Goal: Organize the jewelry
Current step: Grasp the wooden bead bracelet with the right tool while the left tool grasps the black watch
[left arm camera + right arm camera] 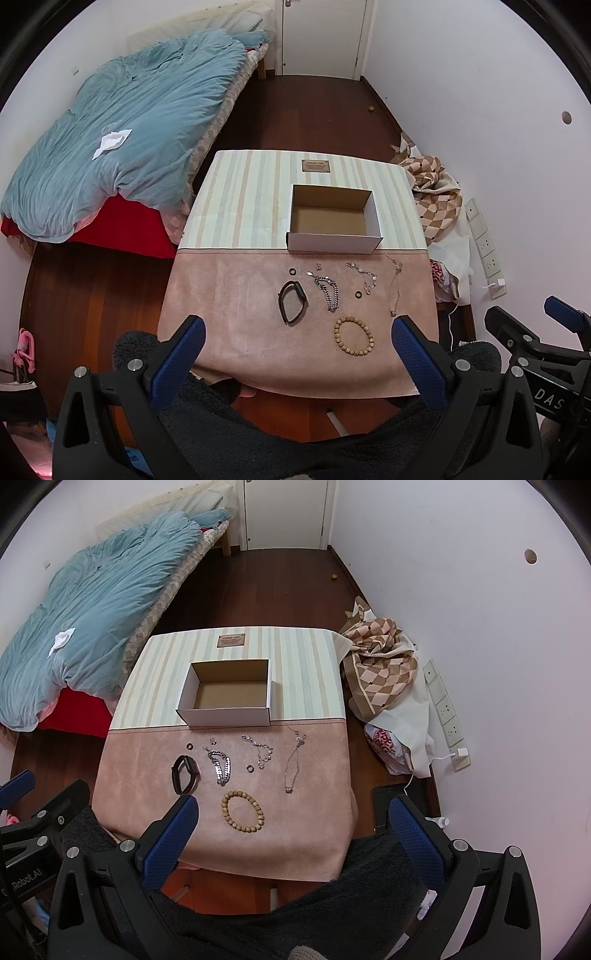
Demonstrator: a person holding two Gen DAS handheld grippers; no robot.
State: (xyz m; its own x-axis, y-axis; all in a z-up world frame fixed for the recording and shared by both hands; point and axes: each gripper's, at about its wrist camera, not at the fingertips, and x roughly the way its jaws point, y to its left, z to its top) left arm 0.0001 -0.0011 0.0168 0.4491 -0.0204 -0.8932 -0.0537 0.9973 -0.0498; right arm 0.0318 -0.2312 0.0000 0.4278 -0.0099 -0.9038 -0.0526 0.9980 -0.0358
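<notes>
An empty white cardboard box (334, 244) (225, 716) stands mid-table. On the pink cloth in front of it lie a black watch band (291, 302) (184, 774), a thick silver chain bracelet (328, 291) (221, 766), a thin silver bracelet (364, 275) (260, 749), a thin necklace (395, 288) (293, 764), a wooden bead bracelet (354, 335) (243, 811) and two small dark rings (292, 271) (250, 768). My left gripper (299, 354) and right gripper (291, 834) are both open and empty, held above the table's near edge.
A bed with a blue duvet (129, 129) stands left of the table. A checked cloth heap (384, 672) and a wall power strip (445, 712) are on the right. A white door (321, 37) is at the back.
</notes>
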